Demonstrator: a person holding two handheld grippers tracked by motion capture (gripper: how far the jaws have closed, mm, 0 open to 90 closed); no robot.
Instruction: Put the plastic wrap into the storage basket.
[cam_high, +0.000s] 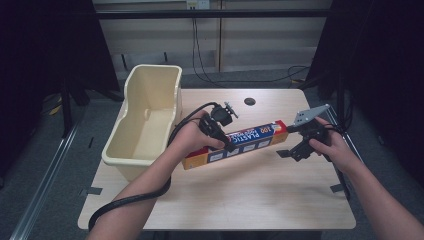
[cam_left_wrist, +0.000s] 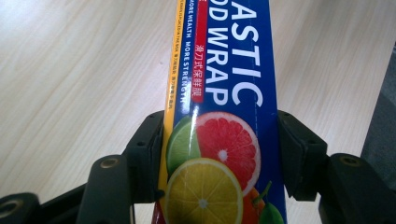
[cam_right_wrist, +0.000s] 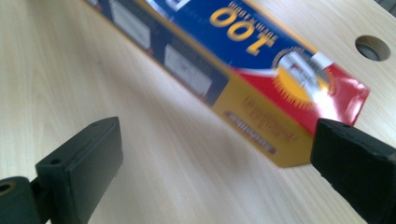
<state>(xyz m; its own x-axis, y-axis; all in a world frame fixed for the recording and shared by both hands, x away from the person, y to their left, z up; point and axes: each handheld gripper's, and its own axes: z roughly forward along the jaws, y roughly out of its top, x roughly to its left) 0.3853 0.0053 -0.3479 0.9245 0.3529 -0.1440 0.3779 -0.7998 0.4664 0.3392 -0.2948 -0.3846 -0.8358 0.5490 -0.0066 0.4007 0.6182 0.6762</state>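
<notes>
A long blue, yellow and red plastic wrap box (cam_high: 240, 142) lies slantwise over the middle of the table. My left gripper (cam_high: 225, 142) is shut on the box near its left half; in the left gripper view the box (cam_left_wrist: 219, 140) with its printed citrus fruit sits clamped between both black jaws. My right gripper (cam_high: 292, 150) is open just off the box's right end. In the right gripper view the red and yellow end of the box (cam_right_wrist: 280, 107) hangs a little above the wood, beyond the two spread jaws of my right gripper (cam_right_wrist: 219, 158).
A cream plastic tub (cam_high: 150, 117) stands empty at the table's left edge, partly overhanging it. A round cable hole (cam_high: 250, 101) is at the table's back middle. The light wooden table (cam_high: 225, 200) has bare room in front. Cables trail on the floor behind.
</notes>
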